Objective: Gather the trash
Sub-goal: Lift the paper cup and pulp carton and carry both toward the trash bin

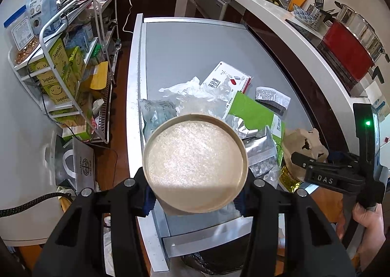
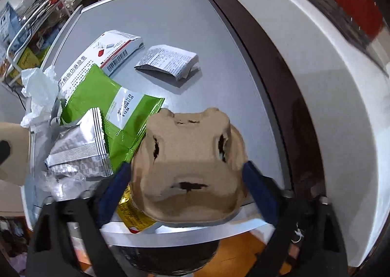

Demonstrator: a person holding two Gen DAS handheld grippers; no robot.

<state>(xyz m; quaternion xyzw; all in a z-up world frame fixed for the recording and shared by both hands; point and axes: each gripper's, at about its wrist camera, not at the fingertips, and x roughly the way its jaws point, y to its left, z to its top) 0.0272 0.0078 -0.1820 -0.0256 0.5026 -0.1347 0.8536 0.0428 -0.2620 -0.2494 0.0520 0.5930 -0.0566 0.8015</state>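
My left gripper (image 1: 195,194) is shut on a round brown paper bowl (image 1: 195,164) and holds it over the near end of the grey table (image 1: 185,50). My right gripper (image 2: 187,179) is shut on a brown cardboard egg carton piece (image 2: 190,167), seen at the right in the left wrist view (image 1: 304,145). Trash lies on the table: a green packet (image 2: 109,106), a silver foil packet (image 2: 80,150), a white medicine box (image 2: 109,50), a folded receipt (image 2: 168,62), crumpled white plastic (image 2: 39,91) and a gold wrapper (image 2: 134,213).
A dark trash bag (image 2: 170,257) hangs open below the table's near edge. A wire cart (image 1: 73,62) full of green snack boxes stands to the left. A white counter (image 1: 292,23) with pots and a red pan curves along the right.
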